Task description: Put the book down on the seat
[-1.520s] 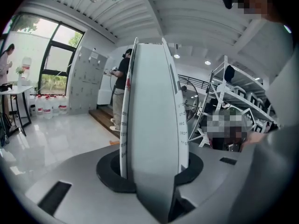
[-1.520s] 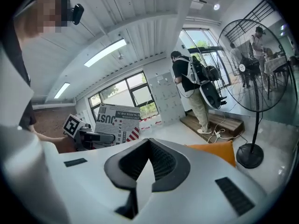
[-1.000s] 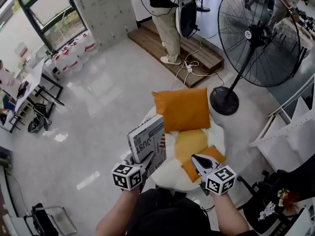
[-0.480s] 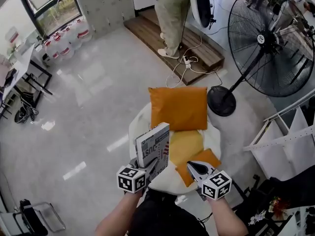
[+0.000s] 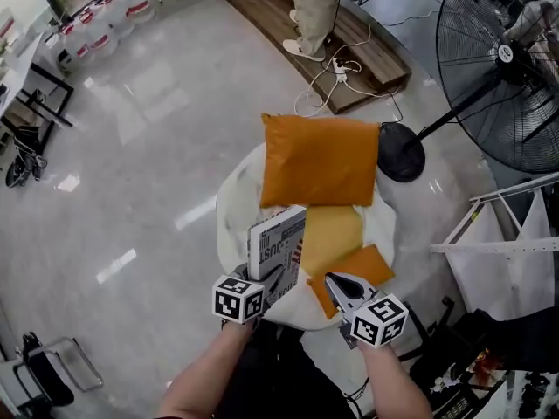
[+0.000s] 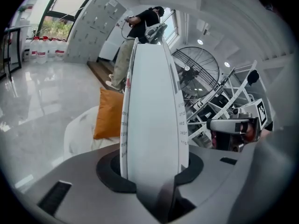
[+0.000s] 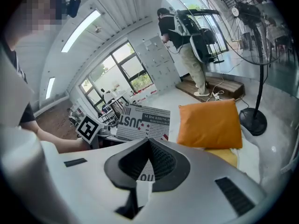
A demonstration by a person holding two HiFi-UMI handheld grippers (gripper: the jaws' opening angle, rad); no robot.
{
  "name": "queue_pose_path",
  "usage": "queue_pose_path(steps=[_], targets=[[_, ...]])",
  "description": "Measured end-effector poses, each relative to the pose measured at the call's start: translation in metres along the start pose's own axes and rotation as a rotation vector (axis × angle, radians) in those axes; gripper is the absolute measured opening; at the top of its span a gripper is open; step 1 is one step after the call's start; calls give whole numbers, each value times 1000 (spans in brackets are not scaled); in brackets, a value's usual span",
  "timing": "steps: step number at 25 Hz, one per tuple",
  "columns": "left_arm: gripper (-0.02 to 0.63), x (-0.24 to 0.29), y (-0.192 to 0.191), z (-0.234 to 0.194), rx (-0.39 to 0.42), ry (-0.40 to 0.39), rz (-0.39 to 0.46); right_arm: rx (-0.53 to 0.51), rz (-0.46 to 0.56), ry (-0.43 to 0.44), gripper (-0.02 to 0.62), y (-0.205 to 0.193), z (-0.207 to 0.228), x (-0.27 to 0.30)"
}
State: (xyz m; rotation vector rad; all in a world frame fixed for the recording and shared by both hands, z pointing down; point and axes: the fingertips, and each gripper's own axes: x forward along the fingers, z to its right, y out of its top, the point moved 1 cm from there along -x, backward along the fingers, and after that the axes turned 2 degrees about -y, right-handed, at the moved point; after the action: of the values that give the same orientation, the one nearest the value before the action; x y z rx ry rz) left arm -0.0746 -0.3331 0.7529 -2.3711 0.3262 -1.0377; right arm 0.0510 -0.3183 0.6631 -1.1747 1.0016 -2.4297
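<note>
The book [image 5: 278, 243] is clamped in the left gripper [image 5: 278, 279]; the right gripper [image 5: 333, 283] is closed, empty. A white seat [image 5: 231, 218], with an orange cushion [image 5: 319, 160] at twelve o'clock, is set on glossy floor [image 5: 131, 164].

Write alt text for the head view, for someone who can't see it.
The left hand-held gripper holds a printed book above a white seat bearing an orange cushion and a yellow cushion. The right hand-held gripper hovers beside it; a floor fan stands at right.

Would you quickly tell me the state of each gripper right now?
Left gripper: jaws closed on the book.
Right gripper: jaws together, holding nothing.
</note>
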Motion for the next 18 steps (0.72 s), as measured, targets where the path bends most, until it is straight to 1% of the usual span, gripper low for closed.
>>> queue_pose_path(steps=[6,10,14,18], targets=[[156,45,-32,-34,12,0,-95,22,-34,8,15,-34,17,37],[156,87,-58,-58,-10,-16,-146,37,-75,16,15,-70,39,65],[158,129,-94,-80,-44,-38,-213,63,-124,12,15,-112,59,94],[156,176,-133,-104,-45,-39,-285,91,-171,8,15,-151,75,115]])
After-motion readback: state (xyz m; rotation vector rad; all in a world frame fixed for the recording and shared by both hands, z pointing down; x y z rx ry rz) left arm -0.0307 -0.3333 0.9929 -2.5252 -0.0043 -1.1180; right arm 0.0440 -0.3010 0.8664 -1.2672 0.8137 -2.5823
